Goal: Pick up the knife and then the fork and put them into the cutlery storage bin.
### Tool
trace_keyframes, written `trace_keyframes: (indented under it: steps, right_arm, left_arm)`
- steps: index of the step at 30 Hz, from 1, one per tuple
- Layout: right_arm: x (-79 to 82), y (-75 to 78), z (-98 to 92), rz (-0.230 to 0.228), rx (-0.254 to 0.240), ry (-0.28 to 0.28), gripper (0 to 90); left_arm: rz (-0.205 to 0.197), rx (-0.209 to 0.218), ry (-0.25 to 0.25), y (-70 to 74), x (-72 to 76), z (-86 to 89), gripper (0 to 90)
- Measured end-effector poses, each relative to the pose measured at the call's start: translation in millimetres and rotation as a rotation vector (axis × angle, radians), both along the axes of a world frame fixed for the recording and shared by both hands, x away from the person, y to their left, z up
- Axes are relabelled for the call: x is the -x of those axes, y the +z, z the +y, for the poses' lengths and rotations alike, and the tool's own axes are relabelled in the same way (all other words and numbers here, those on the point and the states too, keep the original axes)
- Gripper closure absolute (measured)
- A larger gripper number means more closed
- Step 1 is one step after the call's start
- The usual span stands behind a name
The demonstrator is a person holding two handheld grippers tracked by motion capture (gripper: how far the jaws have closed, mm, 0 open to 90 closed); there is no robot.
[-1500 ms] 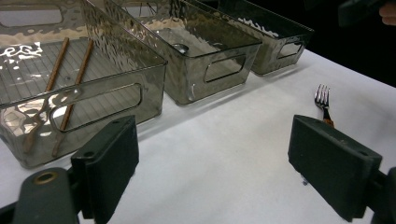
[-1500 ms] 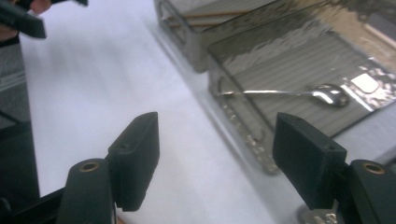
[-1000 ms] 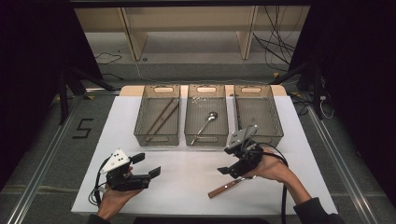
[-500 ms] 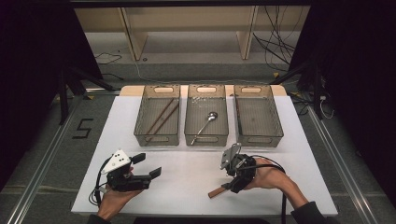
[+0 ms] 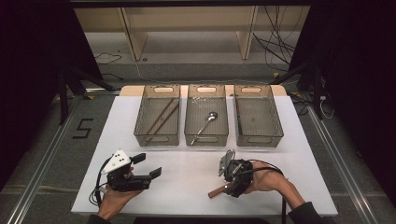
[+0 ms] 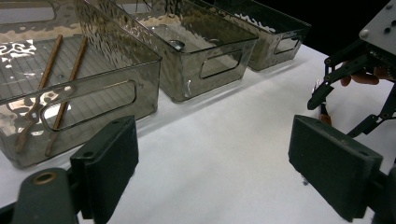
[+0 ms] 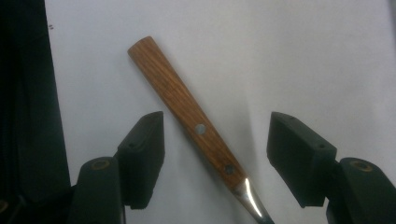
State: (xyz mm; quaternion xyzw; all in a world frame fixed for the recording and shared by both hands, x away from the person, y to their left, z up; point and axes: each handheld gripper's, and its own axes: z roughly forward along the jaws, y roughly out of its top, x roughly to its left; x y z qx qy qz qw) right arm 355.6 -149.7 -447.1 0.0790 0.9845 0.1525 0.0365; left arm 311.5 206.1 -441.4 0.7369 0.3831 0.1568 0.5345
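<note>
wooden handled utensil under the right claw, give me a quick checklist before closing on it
1. Wooden handle lies between the jaws of the right claw: ok.
2. Pads touching the handle: not ok; the jaws have just been closing, but gaps show on both sides.
3. Handle centred: not ok, it lies nearer one pad.
4. Handle lies flat on the white table, nothing on top of it: ok.
5. Left claw open and apart from the handle: ok.
6. What the metal end is: cannot tell, it runs out of frame.
</note>
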Motion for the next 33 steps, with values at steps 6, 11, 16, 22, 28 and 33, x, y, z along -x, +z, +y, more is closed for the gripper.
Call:
trace_keyframes:
  steps: [6,11,16,22,28,33]
  right_arm:
    - [0.0,-2.8,1.1,-0.002,0.023,0.005,38.4]
    - [-0.8,-5.8,2.8,0.001,0.045,0.016,38.7]
    - [-0.7,-7.4,4.4,0.004,0.055,0.025,39.6]
    - [0.3,-7.4,5.6,0.018,0.066,0.025,42.6]
    - [-0.7,-8.6,6.4,0.023,0.074,0.035,46.1]
    - [-2.3,-7.2,8.0,0.027,0.087,0.039,48.4]
  left_arm:
    - [0.0,-0.004,-0.002,0.0,-0.2,-0.3,15.6]
    - [0.0,0.001,0.0,0.0,-0.1,-0.2,15.6]
    - [0.0,0.0,0.0,0.0,0.0,-0.1,15.6]
    - [0.0,-0.003,-0.002,0.0,-0.1,0.0,15.7]
    - [0.0,-0.006,-0.003,0.0,-0.1,-0.3,15.7]
    - [-0.002,-0.008,-0.001,0.0,-0.1,-0.6,15.6]
